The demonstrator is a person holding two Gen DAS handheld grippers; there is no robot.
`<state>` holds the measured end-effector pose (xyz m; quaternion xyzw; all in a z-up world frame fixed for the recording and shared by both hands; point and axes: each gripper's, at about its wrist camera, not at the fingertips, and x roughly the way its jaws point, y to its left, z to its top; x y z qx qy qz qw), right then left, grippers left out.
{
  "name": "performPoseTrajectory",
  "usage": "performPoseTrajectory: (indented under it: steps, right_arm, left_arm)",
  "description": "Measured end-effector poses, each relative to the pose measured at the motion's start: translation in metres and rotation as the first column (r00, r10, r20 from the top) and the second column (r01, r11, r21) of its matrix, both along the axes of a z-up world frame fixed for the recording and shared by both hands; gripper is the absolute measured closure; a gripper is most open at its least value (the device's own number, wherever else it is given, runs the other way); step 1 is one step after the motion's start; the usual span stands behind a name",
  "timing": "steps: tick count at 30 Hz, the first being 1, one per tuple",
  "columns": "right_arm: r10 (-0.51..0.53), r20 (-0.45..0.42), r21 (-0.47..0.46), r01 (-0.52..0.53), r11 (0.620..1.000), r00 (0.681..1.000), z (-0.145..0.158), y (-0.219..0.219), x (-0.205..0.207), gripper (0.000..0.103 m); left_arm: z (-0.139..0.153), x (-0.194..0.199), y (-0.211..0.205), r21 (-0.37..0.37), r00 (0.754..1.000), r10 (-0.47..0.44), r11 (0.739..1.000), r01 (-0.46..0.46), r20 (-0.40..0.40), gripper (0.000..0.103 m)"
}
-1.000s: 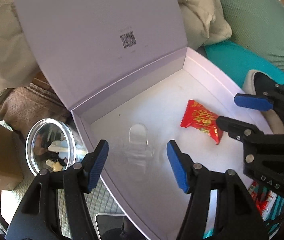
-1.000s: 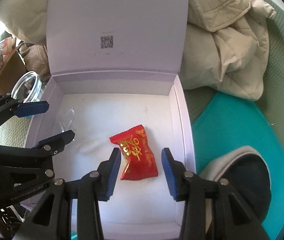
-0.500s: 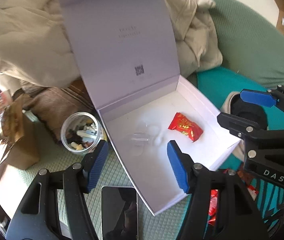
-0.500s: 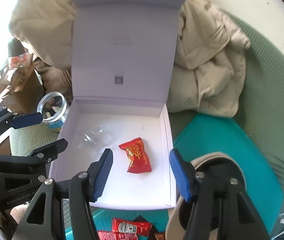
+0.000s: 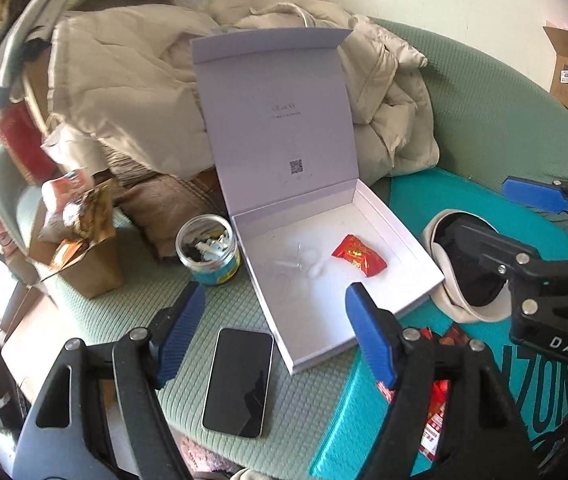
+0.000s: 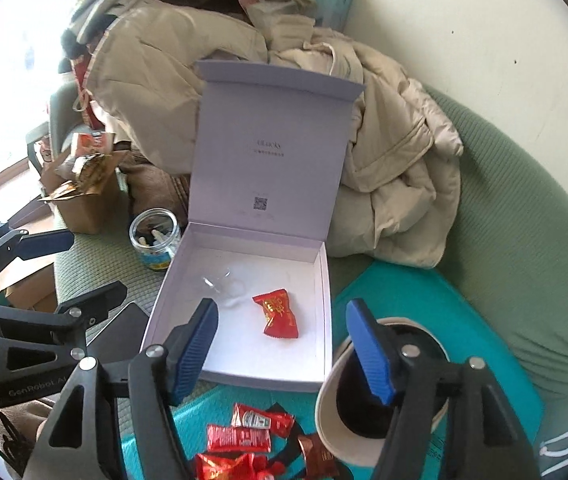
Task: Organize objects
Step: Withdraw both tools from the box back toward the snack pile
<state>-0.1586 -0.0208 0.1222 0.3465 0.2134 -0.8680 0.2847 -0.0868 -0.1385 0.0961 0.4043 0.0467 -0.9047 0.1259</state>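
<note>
**Both tongs spread empty above the open white box**

Your left gripper [image 5: 276, 332] hangs over the green ribbed sofa cushion [image 5: 140, 304], its blue-padded jaws opening with nothing between them. Your right gripper [image 6: 280, 344] hovers over the near edge of the white cardboard box with the raised hinged lid [image 6: 240, 376], its jaws likewise opening and empty.

Inside the box, toward its right side, lies the red foil-wrapped candy with gold print [image 6: 278, 314]. Just left of the candy, on the box floor, sits a small clear plastic piece [image 6: 224, 284], hard to make out against the white.

To the left of the box stands a clear round jar with a blue label [image 5: 209, 249], holding small mixed items. A black smartphone [image 5: 240, 380] lies face up in front of the box's left corner. On the teal mat [image 6: 404, 292] in front of the box, several red sachets and wrappers [image 6: 244, 436] are scattered, and a beige cap with a dark lining [image 6: 348, 412] rests beside the box's right corner. Behind the raised lid lies a crumpled beige padded coat [image 6: 396, 176].
</note>
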Motion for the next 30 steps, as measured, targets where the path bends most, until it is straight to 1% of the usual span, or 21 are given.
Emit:
performPoseTrajectory:
  steps: [9, 13, 17, 24, 30]
  right_arm:
    - [0.066, -0.029, -0.013, -0.066, 0.998, 0.997, 0.011, 0.042, 0.040, 0.034]
    - [0.088, -0.042, -0.027, -0.089, 0.996, 0.995, 0.011, 0.063, 0.052, 0.031]
    - [0.109, -0.056, -0.027, -0.111, 0.993, 0.992, 0.007, 0.081, 0.064, 0.031]
    - [0.140, -0.052, -0.035, -0.142, 0.989, 0.989, -0.006, 0.111, 0.084, 0.031]
    - [0.175, -0.041, -0.026, -0.176, 0.984, 0.984, -0.019, 0.133, 0.099, 0.031]
  left_arm:
    - [0.010, 0.049, 0.040, -0.026, 0.998, 0.068, 0.997, -0.068, -0.009, 0.030]
    - [0.012, 0.066, 0.061, -0.048, 0.995, 0.095, 0.994, -0.096, -0.007, 0.030]
    - [0.009, 0.082, 0.079, -0.046, 0.994, 0.111, 0.993, -0.111, -0.001, 0.030]
    - [0.003, 0.105, 0.112, -0.052, 0.993, 0.117, 0.992, -0.116, 0.009, 0.030]
    - [-0.011, 0.113, 0.135, -0.017, 0.994, 0.106, 0.994, -0.105, 0.034, 0.030]
